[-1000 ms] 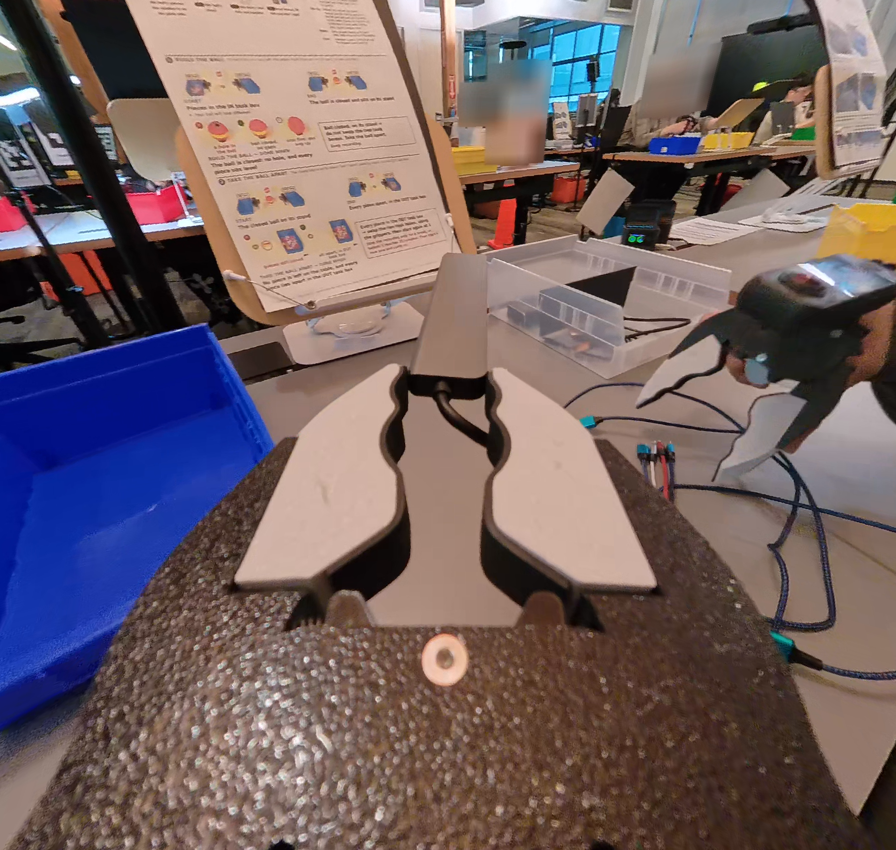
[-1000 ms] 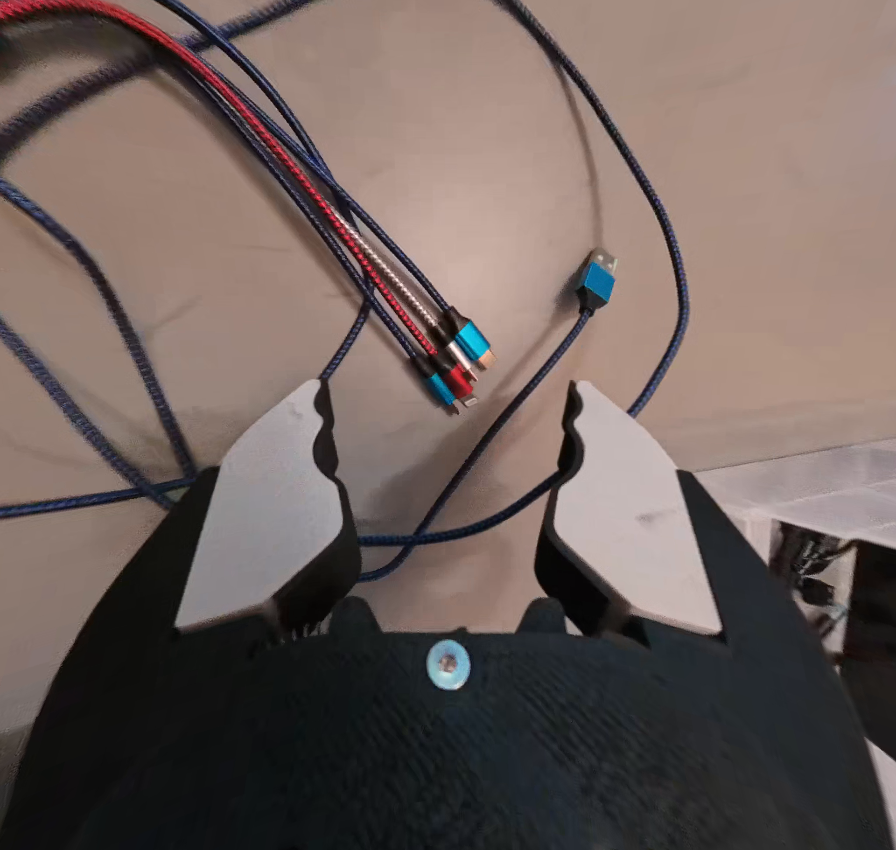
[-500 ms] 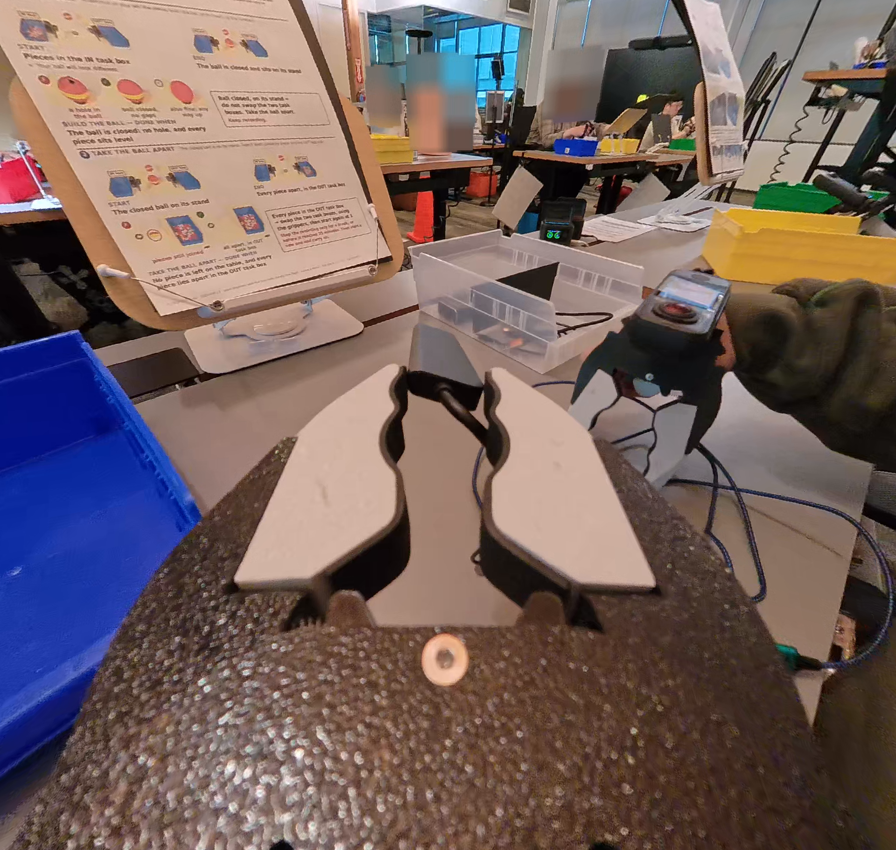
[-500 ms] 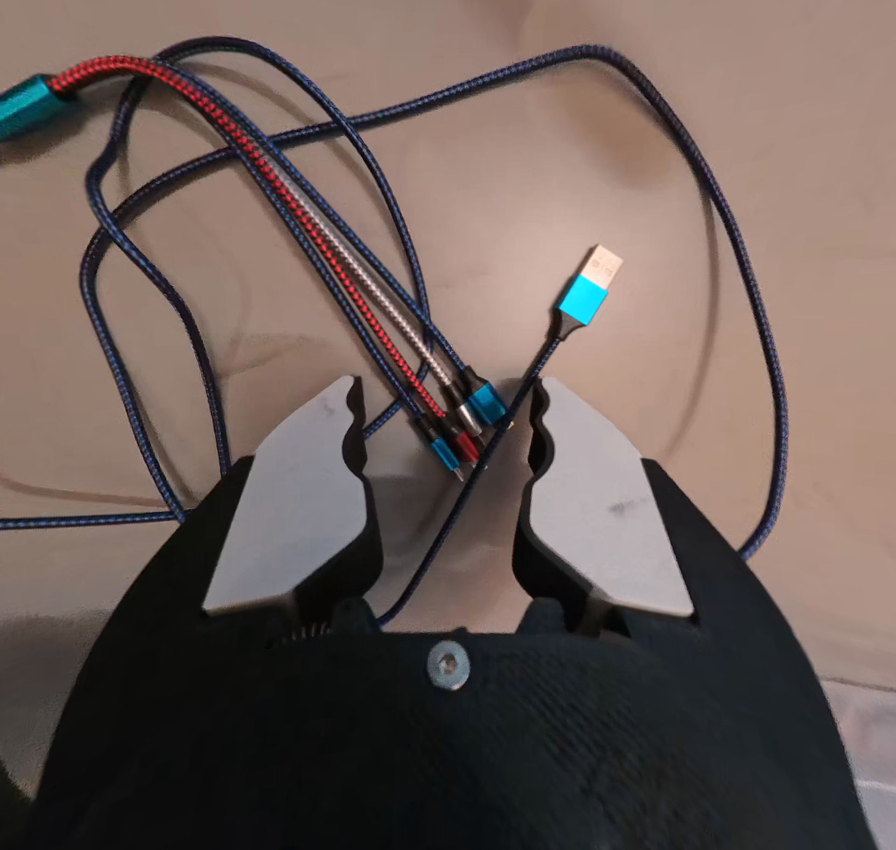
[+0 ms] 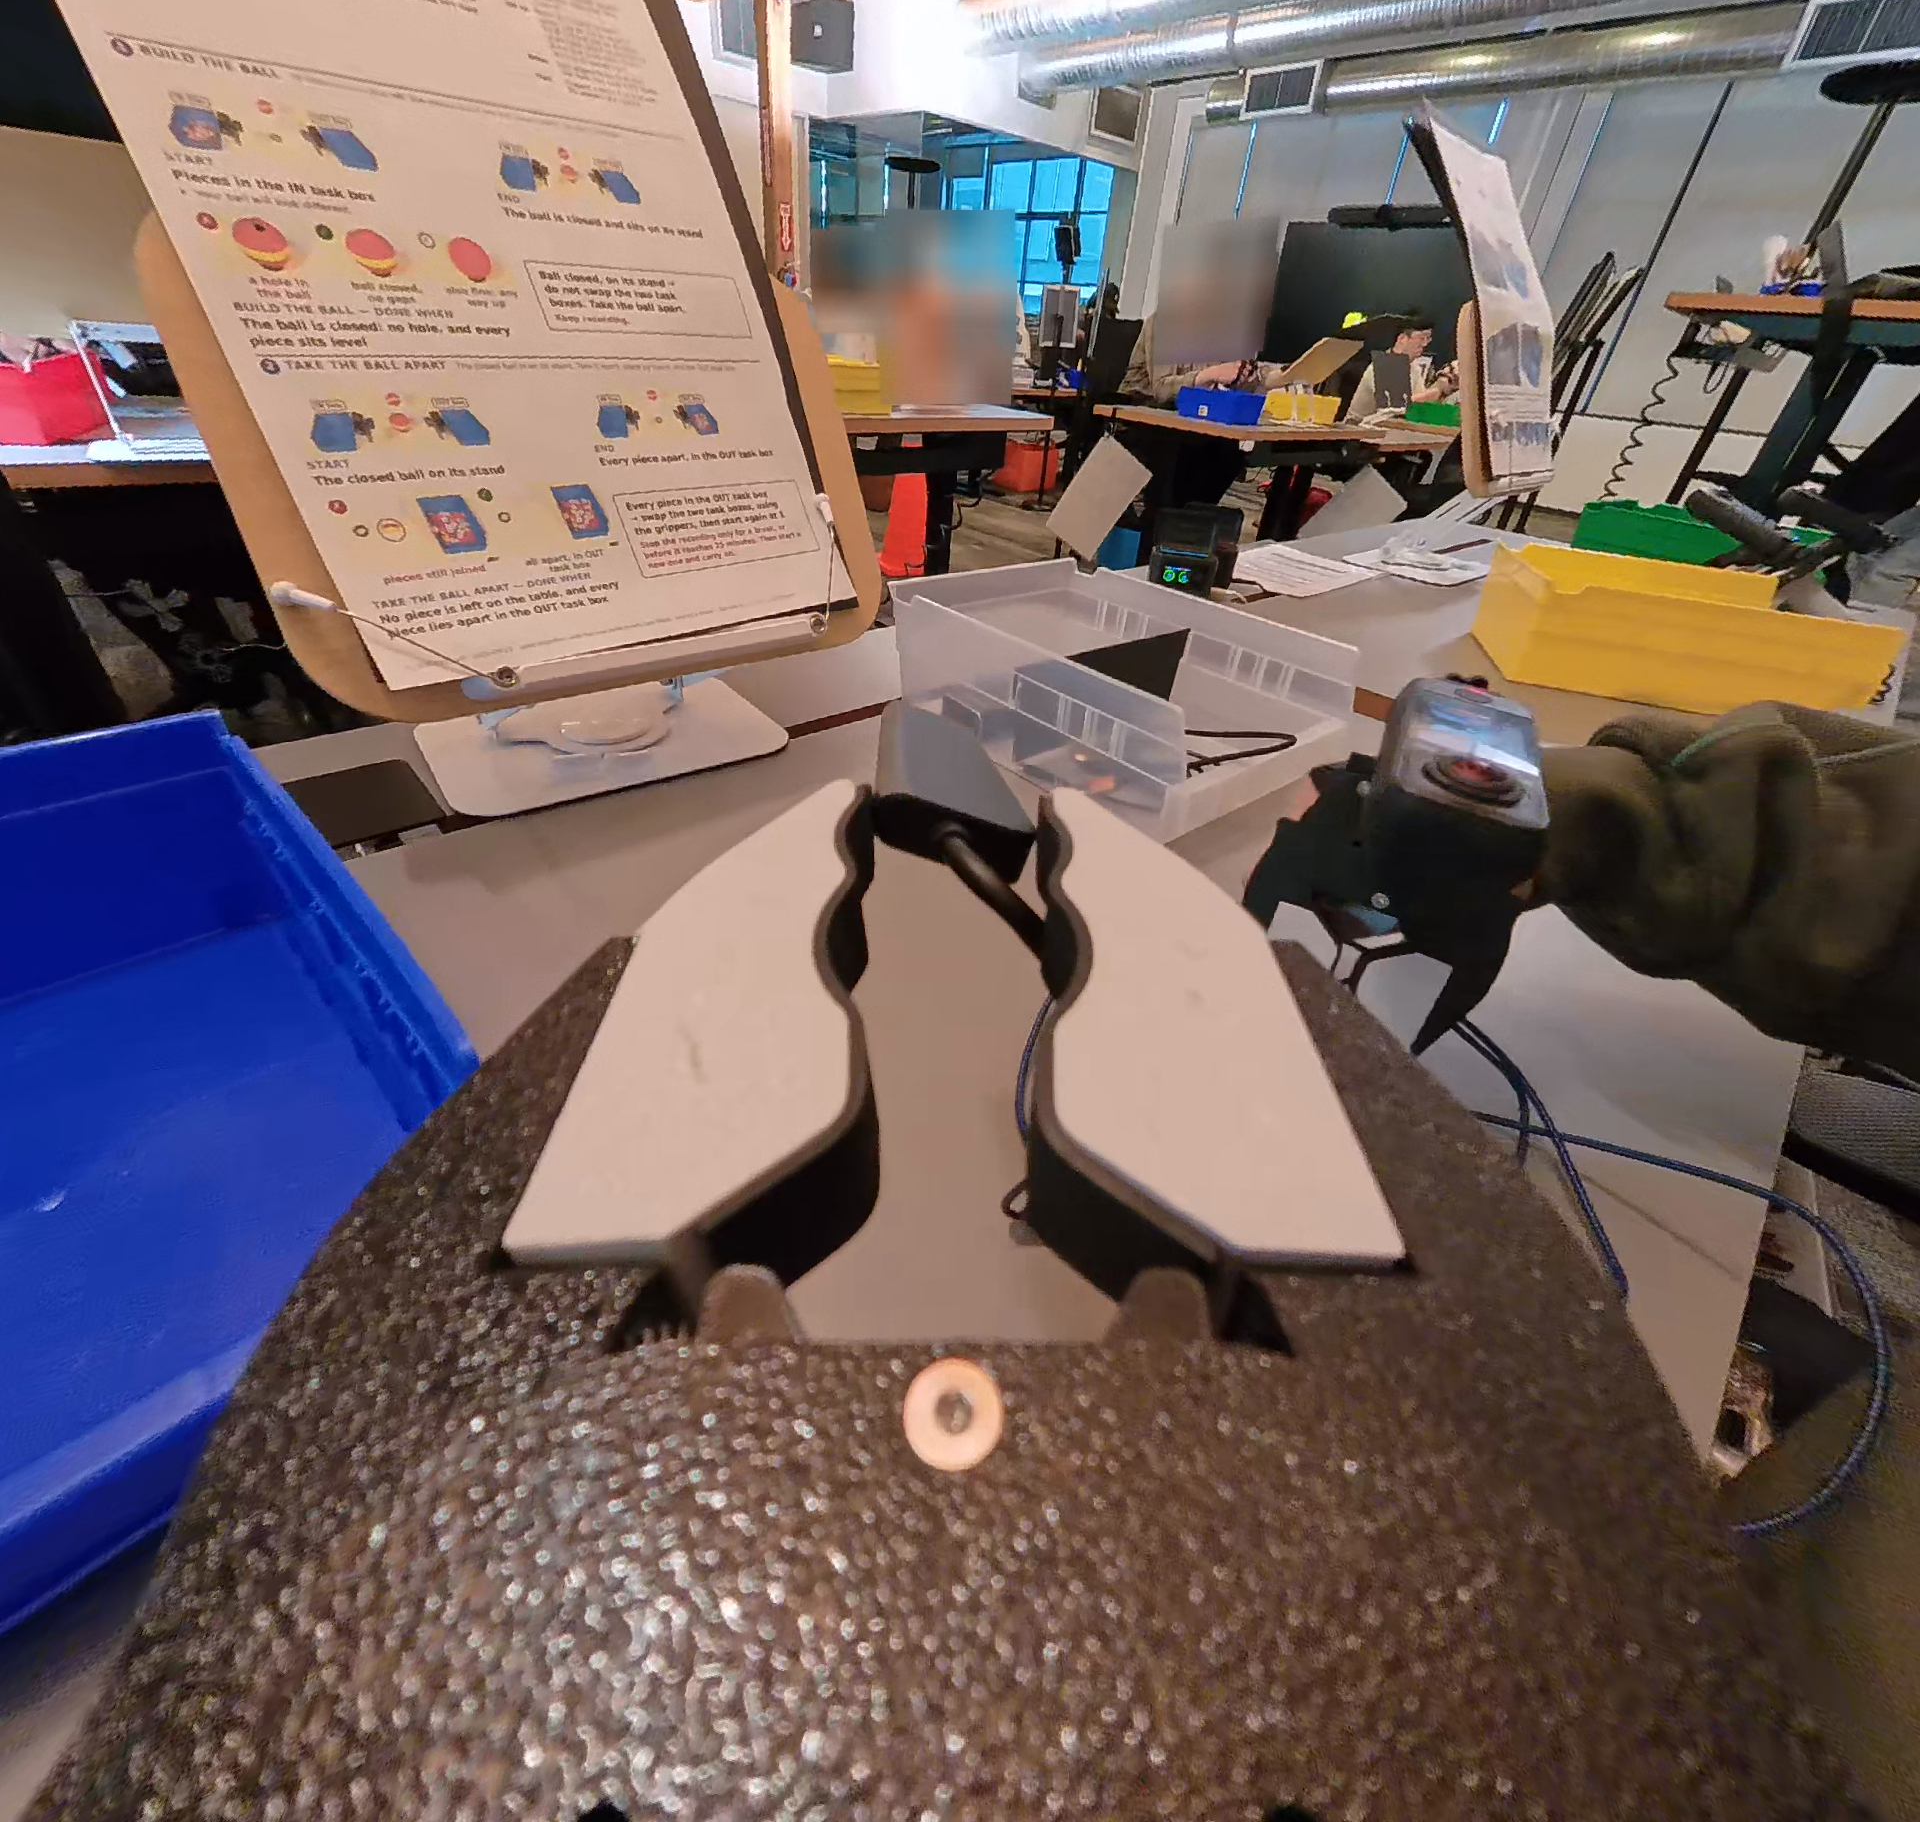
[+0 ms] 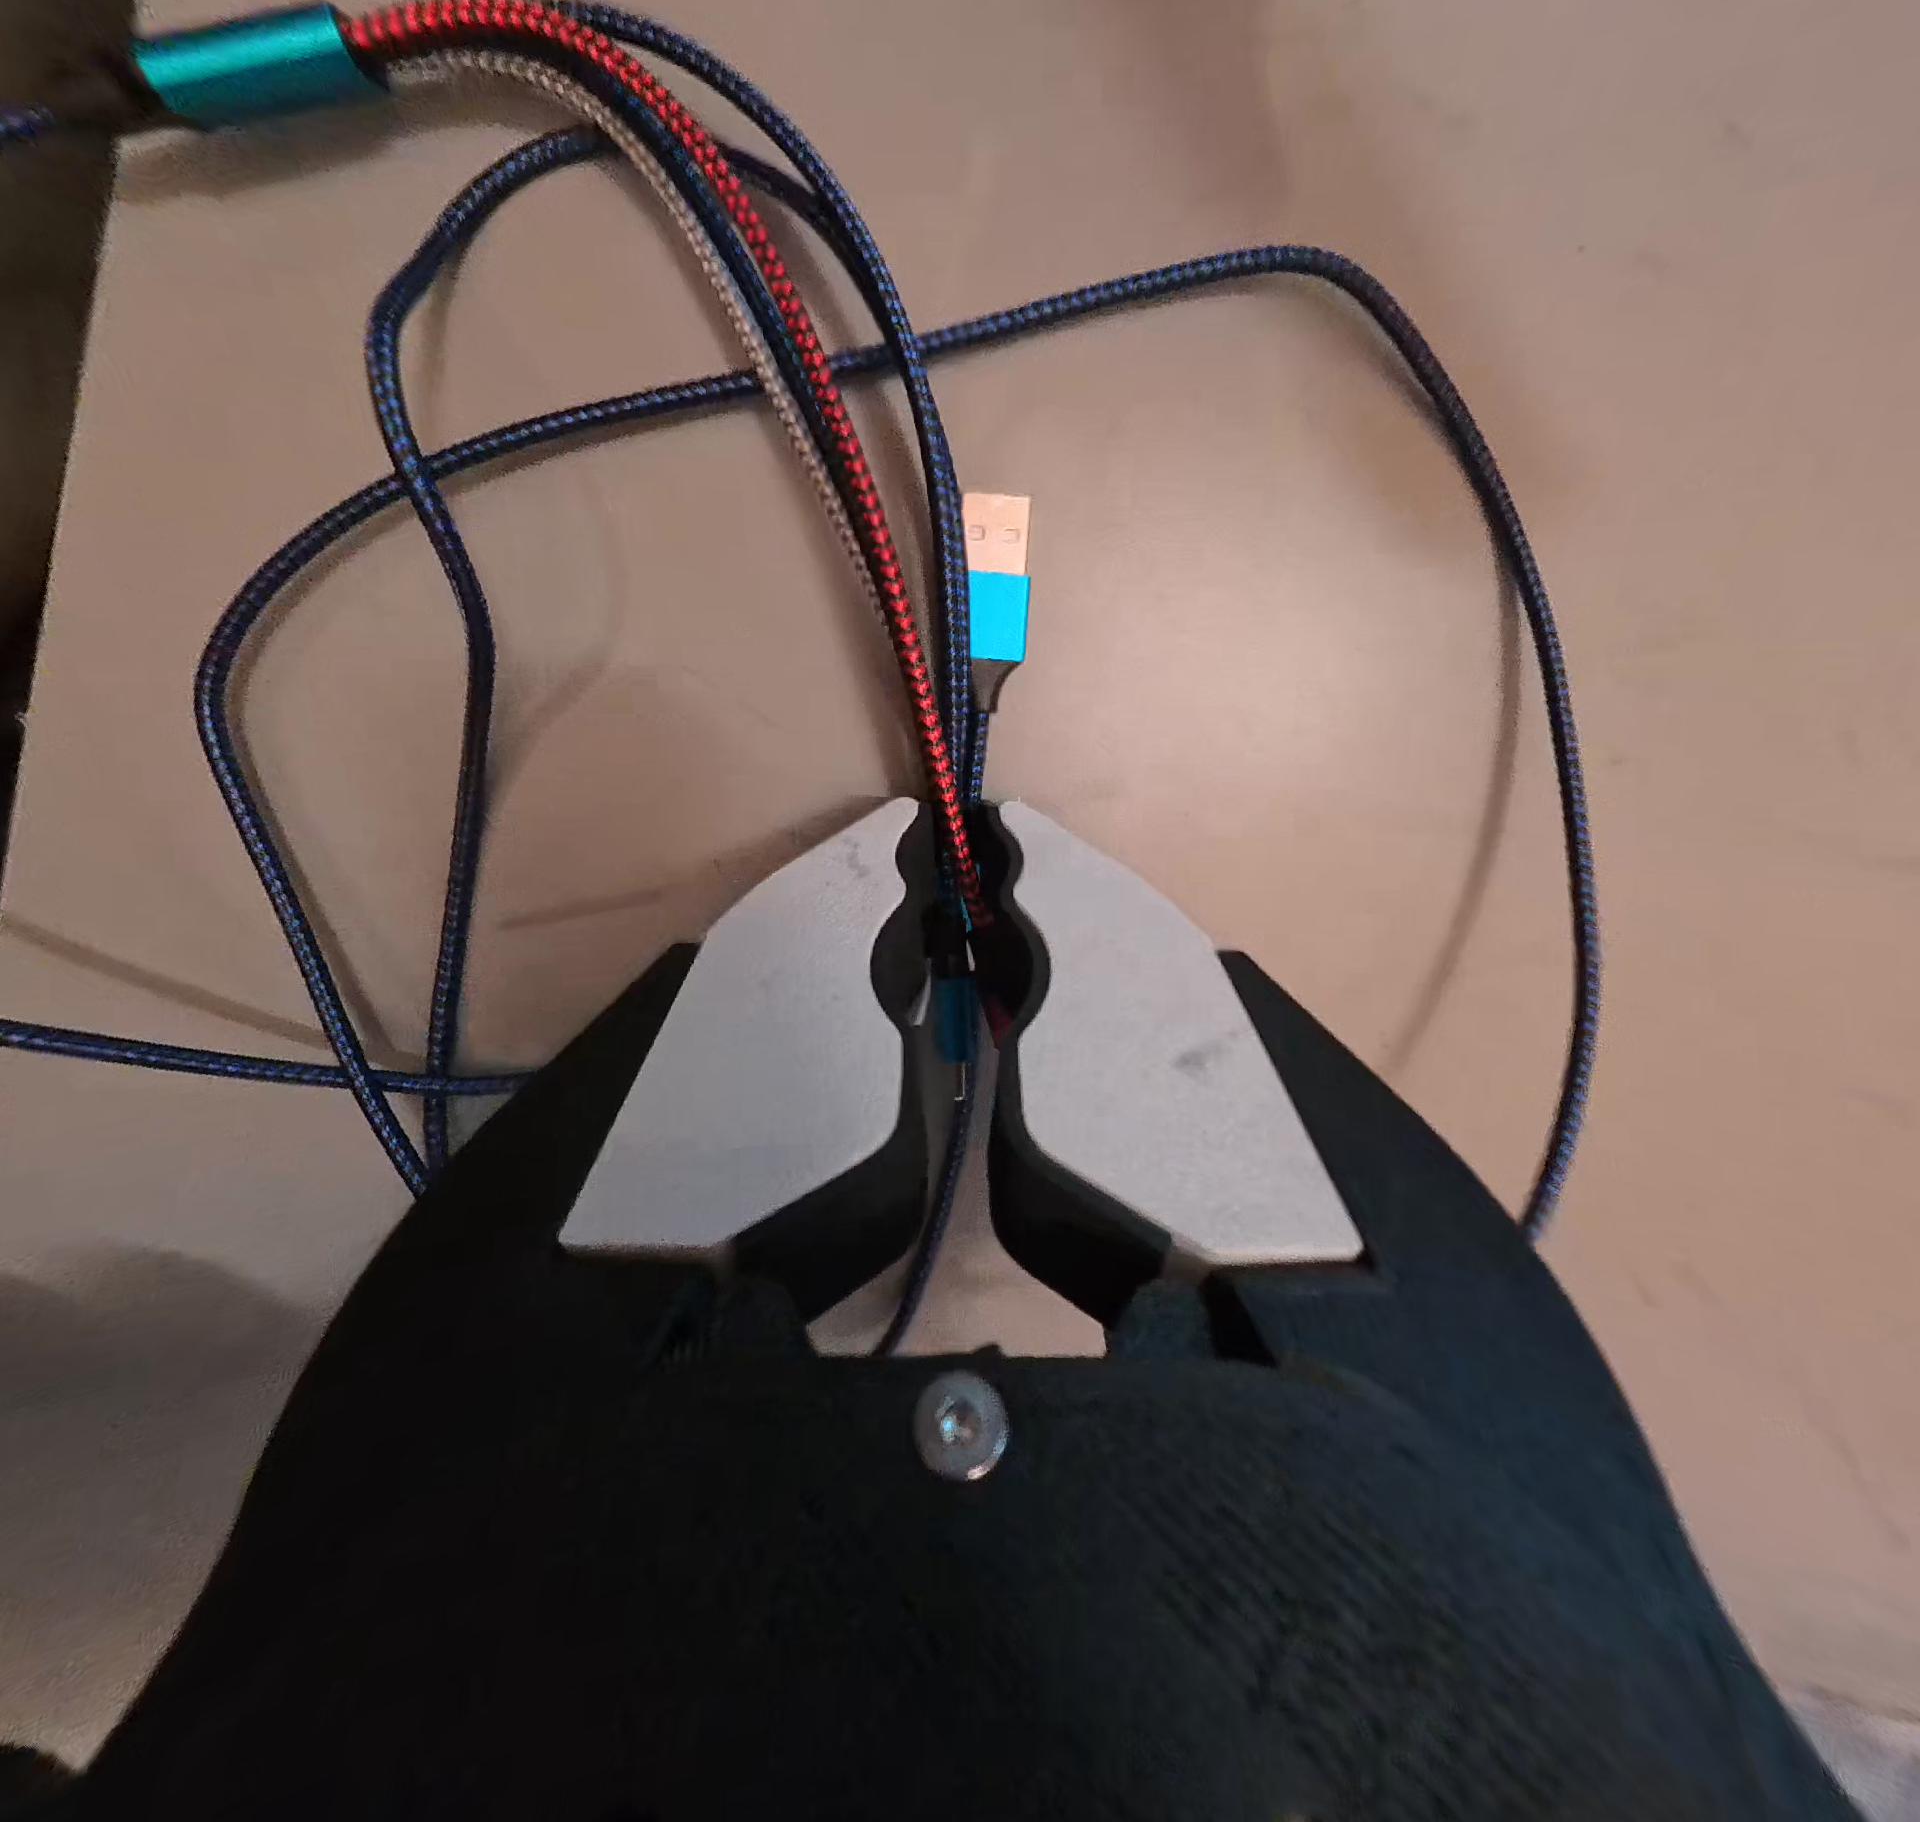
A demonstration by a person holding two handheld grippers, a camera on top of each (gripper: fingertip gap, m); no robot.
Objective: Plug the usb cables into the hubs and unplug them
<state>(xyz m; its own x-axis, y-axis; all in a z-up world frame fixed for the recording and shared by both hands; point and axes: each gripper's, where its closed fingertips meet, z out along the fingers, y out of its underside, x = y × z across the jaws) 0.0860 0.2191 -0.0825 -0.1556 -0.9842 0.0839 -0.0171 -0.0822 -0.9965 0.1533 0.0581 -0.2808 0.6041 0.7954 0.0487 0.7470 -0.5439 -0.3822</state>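
My left gripper (image 5: pixel 951 816) is shut on the near end of a dark grey USB hub (image 5: pixel 935 764), which it holds above the table with its short black lead curling back between the fingers. My right gripper (image 6: pixel 958 816) is shut on a bundle of braided cables (image 6: pixel 831 401), blue, red and silver, with their small plugs inside the jaws. A blue USB-A plug (image 6: pixel 997 577) sticks out just past the fingertips. A teal sleeve (image 6: pixel 249 63) joins the bundle at far left. In the left wrist view the right gripper (image 5: pixel 1382 941) points down at the table, held by a gloved hand.
A blue bin (image 5: pixel 156 1045) stands at the left. A clear plastic tray (image 5: pixel 1122 671) and an instruction board on a stand (image 5: pixel 468 266) are behind the hub. A yellow bin (image 5: pixel 1662 629) sits far right. Blue cable loops (image 5: pixel 1558 1149) lie near the table's right edge. One gripper's finger ends stand about 25 cm off the other's.
My right gripper has moved forward over the small plugs and closed on the cable bundle. My left gripper has turned to the right with the hub still in it.
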